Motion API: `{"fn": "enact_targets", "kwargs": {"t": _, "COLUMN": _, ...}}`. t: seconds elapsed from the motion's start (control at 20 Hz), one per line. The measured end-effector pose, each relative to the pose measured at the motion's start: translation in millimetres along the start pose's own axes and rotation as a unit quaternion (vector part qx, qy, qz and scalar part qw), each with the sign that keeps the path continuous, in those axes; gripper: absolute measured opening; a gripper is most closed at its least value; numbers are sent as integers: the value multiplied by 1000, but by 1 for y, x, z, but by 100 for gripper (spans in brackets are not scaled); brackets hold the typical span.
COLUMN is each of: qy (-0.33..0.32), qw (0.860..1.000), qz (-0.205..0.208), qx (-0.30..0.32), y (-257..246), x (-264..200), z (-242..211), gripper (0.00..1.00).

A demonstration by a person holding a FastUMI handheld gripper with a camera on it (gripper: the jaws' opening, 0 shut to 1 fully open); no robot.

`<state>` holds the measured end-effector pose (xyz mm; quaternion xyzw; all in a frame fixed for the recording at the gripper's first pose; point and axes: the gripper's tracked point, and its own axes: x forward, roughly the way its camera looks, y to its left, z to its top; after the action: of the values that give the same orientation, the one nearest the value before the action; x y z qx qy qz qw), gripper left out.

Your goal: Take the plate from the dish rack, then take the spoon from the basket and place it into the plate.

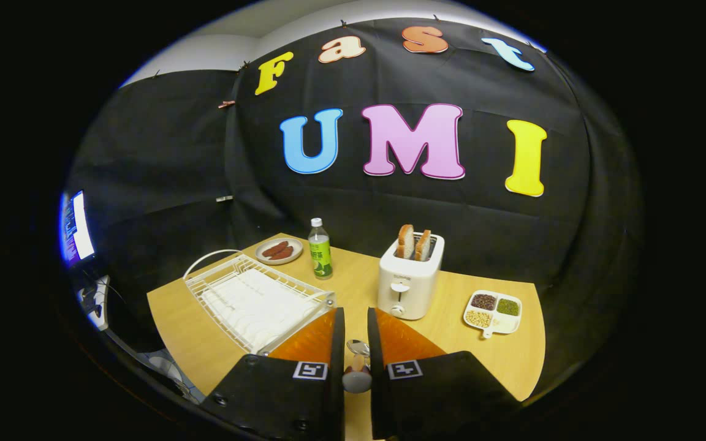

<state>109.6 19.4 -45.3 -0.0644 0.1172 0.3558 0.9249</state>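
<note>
My gripper [356, 313] is held high above the wooden table [353, 288], fingers nearly together. A spoon [358, 349] with a shiny bowl and a brown handle sits upright in the narrow gap between them, and both fingers press on it. The white wire dish rack [255, 300] stands just ahead of the left finger, with no plate in its slots. A small plate [279, 250] with dark reddish food lies beyond the rack at the table's far corner.
A green-labelled bottle [320, 248] stands behind the rack. A white toaster [410, 278] with two bread slices is just beyond the right finger. A divided white dish [493, 311] of beans and grains lies to the right, near the table's edge.
</note>
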Motion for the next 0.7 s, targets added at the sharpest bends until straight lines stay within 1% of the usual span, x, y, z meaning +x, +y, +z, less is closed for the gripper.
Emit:
{"fn": "enact_targets", "kwargs": {"t": 0.15, "qy": 9, "qw": 999, "qz": 29, "qx": -11, "y": 24, "x": -6, "z": -11, "gripper": 21}}
{"fn": "enact_targets", "kwargs": {"t": 0.4, "qy": 58, "qw": 995, "qz": 73, "qx": -15, "y": 67, "x": -8, "z": -66, "gripper": 21}}
{"fn": "enact_targets", "kwargs": {"t": 0.7, "qy": 95, "qw": 989, "qz": 100, "qx": -47, "y": 91, "x": 11, "z": -121, "gripper": 21}}
